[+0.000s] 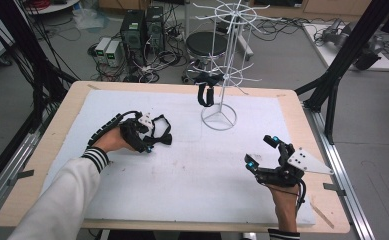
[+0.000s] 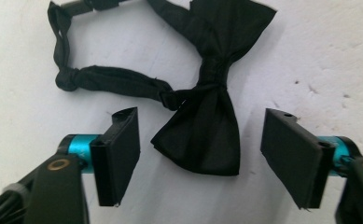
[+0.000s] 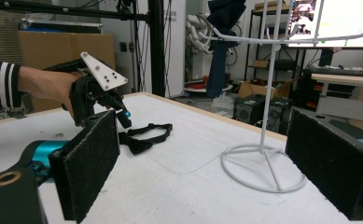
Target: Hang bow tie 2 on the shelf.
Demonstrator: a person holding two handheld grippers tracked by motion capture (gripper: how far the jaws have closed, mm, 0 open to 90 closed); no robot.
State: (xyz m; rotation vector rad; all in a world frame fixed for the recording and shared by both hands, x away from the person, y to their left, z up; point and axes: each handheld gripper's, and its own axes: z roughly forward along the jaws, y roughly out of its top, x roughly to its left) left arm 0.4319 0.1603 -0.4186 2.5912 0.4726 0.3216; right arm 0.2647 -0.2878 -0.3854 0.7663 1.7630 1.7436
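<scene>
A black bow tie (image 1: 162,136) with its strap lies on the white mat at the left. My left gripper (image 1: 148,146) reaches down over it. In the left gripper view the tie's near wing (image 2: 207,135) lies between the two black pads (image 2: 123,144), with a gap on each side, so my left gripper (image 2: 200,119) is open. My right gripper (image 1: 259,151) rests at the right of the mat, jaws wide open, nothing between them. The right gripper view looks past its own jaws (image 3: 202,121) to the left gripper (image 3: 123,116) over the bow tie (image 3: 139,142).
A white wire rack (image 1: 227,65) stands at the back middle of the mat (image 1: 197,170), its ring base (image 3: 263,168) close ahead of my right gripper. A dark item (image 1: 205,92) hangs from one of its arms. The wooden table edge (image 1: 57,130) frames the mat.
</scene>
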